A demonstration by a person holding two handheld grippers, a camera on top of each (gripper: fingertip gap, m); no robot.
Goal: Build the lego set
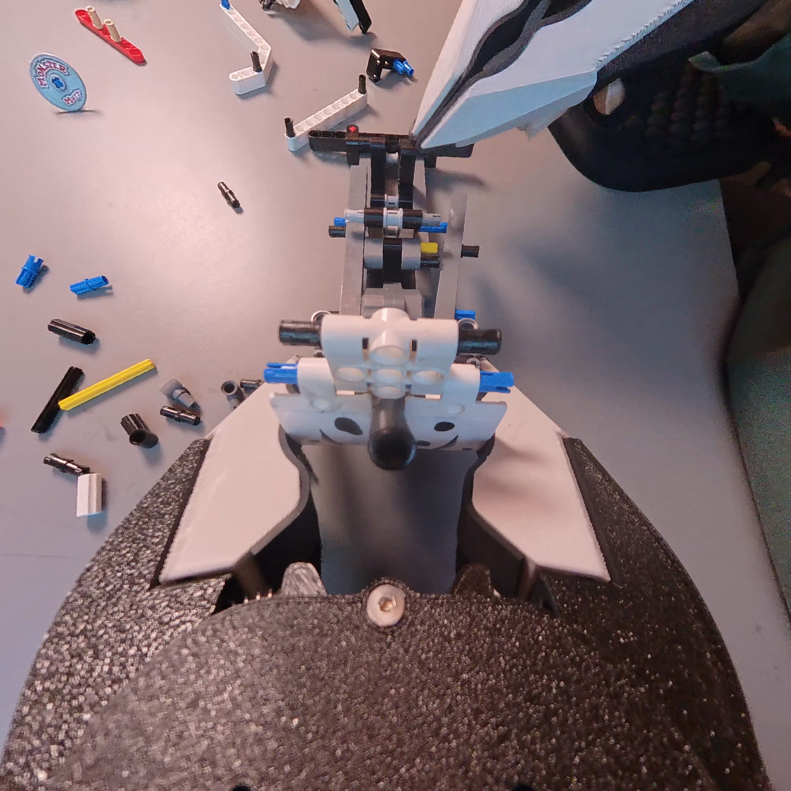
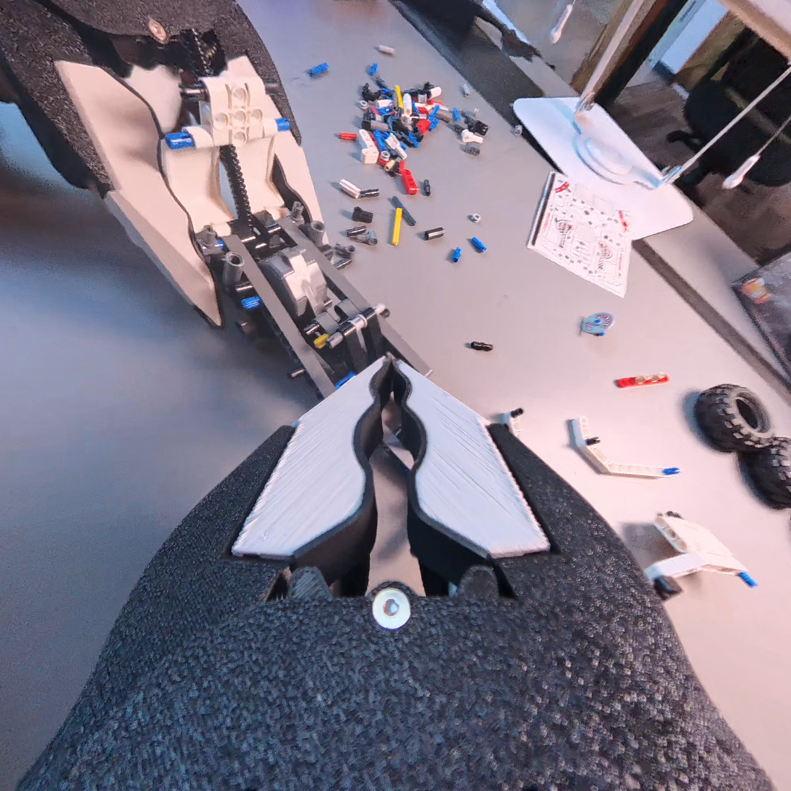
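A long Lego chassis (image 1: 387, 257) of grey and black beams lies on the grey table (image 1: 171, 205). My left gripper (image 1: 385, 398) is shut on its near white end (image 1: 387, 342), with both fingers pressed against the white plate's sides. The right wrist view shows the same grasp: the chassis (image 2: 295, 278) sits between the left fingers (image 2: 141, 171). My right gripper (image 2: 390, 361) is shut, and its tips rest at the chassis's far end. In the left wrist view its tips (image 1: 421, 141) touch the black cross beam (image 1: 368, 143). I see nothing held between them.
Loose pieces lie to the left: a yellow axle (image 1: 107, 383), blue pins (image 1: 30, 270), a red beam (image 1: 111, 36), white angled beams (image 1: 252, 47) and a blue disc (image 1: 57, 82). A pile of parts (image 2: 406, 120), an instruction sheet (image 2: 582, 231), tyres (image 2: 732, 417) and a white panel (image 2: 693, 548) lie to the right. Some 9 cm of space lies between my two pairs of fingers. The yellow axle (image 1: 107, 383) is about 9 cm from my left fingertips. It is also in sight in the right wrist view (image 2: 398, 225).
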